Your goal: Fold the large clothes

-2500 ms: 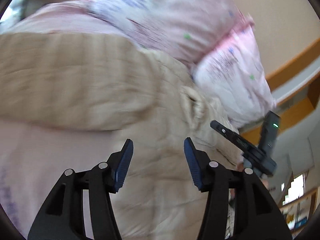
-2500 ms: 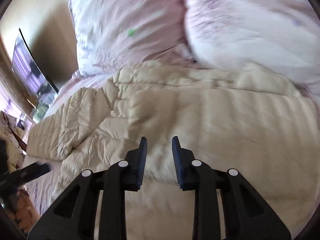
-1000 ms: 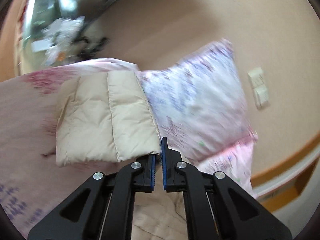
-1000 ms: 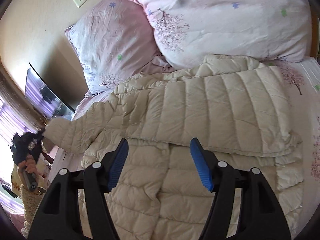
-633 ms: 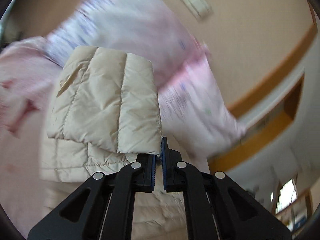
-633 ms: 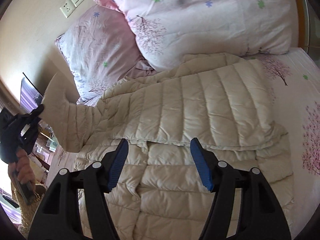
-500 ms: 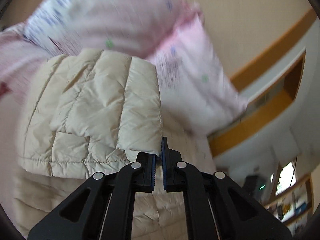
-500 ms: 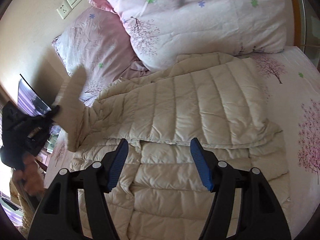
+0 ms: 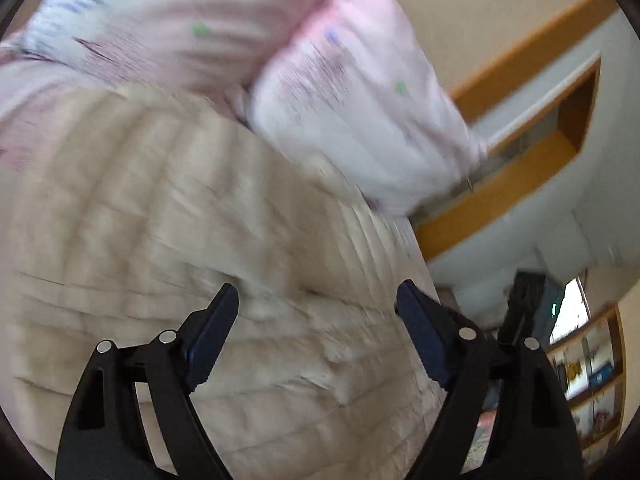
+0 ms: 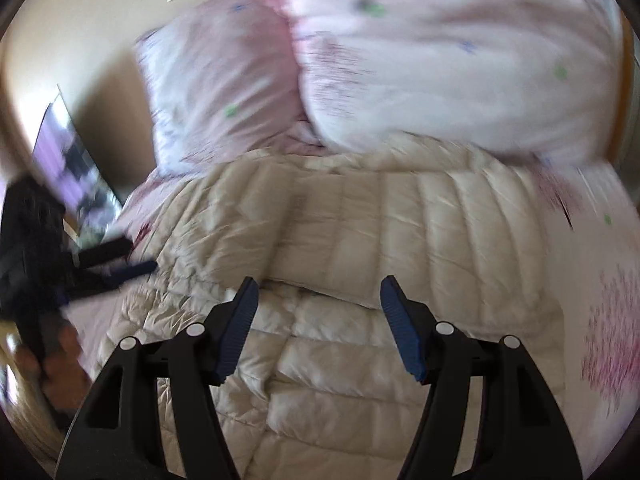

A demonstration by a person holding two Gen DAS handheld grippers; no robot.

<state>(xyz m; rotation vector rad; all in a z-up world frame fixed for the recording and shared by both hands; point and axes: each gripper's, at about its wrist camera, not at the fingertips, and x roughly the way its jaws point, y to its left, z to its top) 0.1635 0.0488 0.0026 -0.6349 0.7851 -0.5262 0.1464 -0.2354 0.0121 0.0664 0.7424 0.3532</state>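
Cream quilted down jacket [image 10: 360,240], part-folded on bed near pink pillows [image 10: 440,60]; left gripper [image 9: 316,308] and right gripper [image 10: 316,300] both spread wide, empty.

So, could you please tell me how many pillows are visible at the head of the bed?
2. One pillow leans against the wall on the left; the other pillow lies to its right, overlapping the top edge of the cream jacket. More may be hidden outside the view.

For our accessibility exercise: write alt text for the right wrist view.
A cream puffer jacket lies folded on a pink floral bed, below two pillows. The right gripper hovers over it, jaws open; the left gripper is blurred at left.
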